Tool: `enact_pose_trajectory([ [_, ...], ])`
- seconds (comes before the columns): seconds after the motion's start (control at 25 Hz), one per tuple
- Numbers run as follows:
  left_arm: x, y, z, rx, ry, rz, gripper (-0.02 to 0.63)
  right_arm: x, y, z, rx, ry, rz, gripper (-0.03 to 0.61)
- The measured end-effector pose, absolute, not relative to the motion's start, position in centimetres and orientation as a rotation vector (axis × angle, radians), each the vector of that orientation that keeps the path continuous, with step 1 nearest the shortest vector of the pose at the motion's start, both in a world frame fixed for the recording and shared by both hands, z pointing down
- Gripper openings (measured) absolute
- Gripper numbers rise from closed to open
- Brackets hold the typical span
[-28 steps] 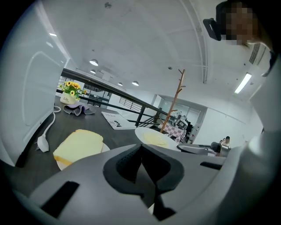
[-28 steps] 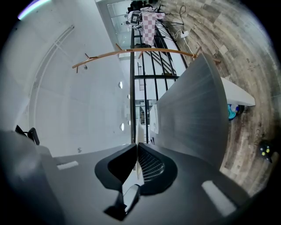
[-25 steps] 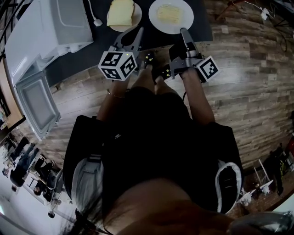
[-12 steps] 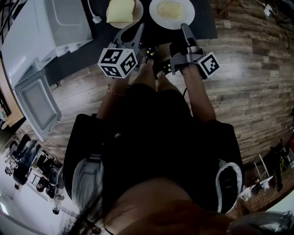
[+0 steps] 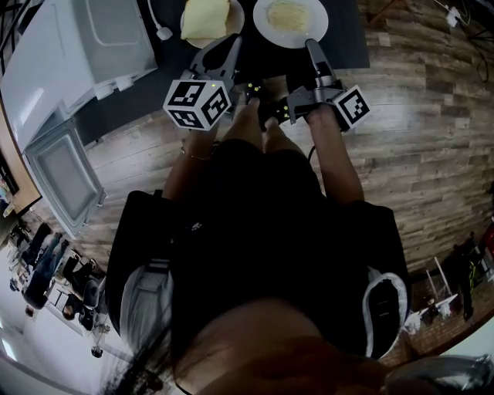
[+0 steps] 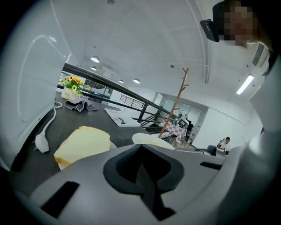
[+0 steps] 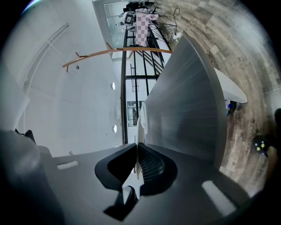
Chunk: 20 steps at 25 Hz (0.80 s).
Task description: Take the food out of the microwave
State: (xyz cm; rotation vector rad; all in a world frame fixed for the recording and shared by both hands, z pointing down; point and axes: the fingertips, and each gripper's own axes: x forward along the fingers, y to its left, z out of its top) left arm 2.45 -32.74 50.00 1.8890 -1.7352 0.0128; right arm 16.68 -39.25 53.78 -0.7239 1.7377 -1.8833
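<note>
Food [image 5: 287, 14] is what we are after, and as we judge it both helpings are out of the oven, on plates at the far edge of the dark desk [image 5: 154, 85]. Far left stands the white microwave [image 5: 85, 46]. Its door [image 5: 62, 173] is swung open toward the near side, which leaves the cavity free to reach. Just right of it a white plug [image 5: 164, 36] lies on the desk.

Next comes the left plate [image 5: 236, 19] with a thick slab of yellow bread [image 5: 204, 14]; nothing holds it. Our left tool [image 5: 233, 42] hangs just on the near side of that plate, its jaws fully together with nothing between them. We take it to be idle, kept clear so the other hand can work.

Right of it is the right plate [image 5: 261, 19], carrying the pale food. Our right tool [image 5: 309, 43] is clamped on the near rim of this plate: in the right gripper view the thin white rim runs between the narrow jaws. That view shows the desk standing on edge, so the tool is rolled on its side, we think to put one jaw above the rim and one below. Whether the plate bears fully on the desk we cannot tell. What seems left is to let go.
</note>
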Motion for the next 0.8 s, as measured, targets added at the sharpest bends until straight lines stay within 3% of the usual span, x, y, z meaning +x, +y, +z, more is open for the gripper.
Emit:
enact_pose_trajectory([
  [0.8, 1.0, -33.3, 50.5, 1.868, -1.735, 0.017, 0.006, 15.5, -39.5, 56.1, -0.811, 1.735, -1.954, 0.011],
])
